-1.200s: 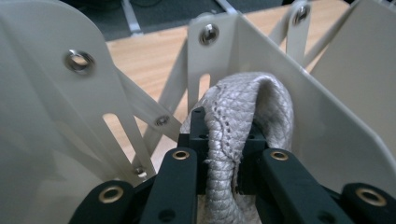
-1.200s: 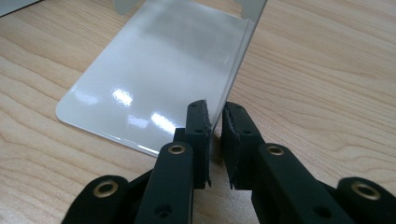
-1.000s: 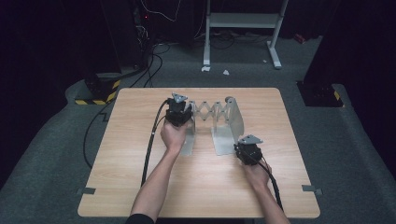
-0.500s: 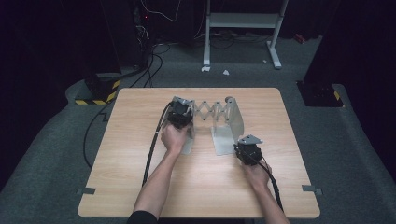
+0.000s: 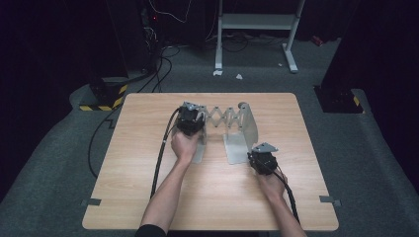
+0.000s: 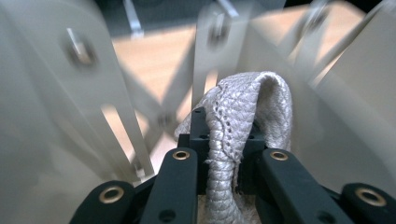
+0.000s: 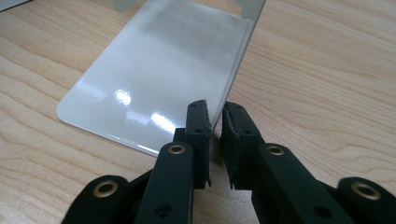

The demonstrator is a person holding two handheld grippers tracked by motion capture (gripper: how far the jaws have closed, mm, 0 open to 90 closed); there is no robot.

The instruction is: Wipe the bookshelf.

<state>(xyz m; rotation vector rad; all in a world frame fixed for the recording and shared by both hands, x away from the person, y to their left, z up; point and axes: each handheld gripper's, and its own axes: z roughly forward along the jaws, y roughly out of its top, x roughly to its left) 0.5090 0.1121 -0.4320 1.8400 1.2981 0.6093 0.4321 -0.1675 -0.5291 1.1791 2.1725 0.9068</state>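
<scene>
A metal scissor lattice (image 5: 225, 118) spans two grey end plates on the wooden table (image 5: 148, 187). My left gripper (image 5: 190, 121) is at the lattice's left end. In the left gripper view it (image 6: 226, 135) is shut on a white braided cord loop (image 6: 254, 102), with blurred lattice bars (image 6: 210, 51) behind. My right gripper (image 5: 259, 158) sits at the near corner of the right end plate (image 5: 237, 148). In the right gripper view its jaws (image 7: 214, 116) pinch the near edge of that shiny plate (image 7: 163, 79), where the flat base meets the upright part.
A black cable (image 5: 160, 158) trails from the left gripper along the forearm to the table's near edge. Bare wood lies at the near left and far right. Beyond the table, on the dark floor, are a white stand (image 5: 257, 29) and cables.
My left gripper, with the cord loop, has shifted slightly right and toward the person. The right gripper has stayed on the plate's corner.
</scene>
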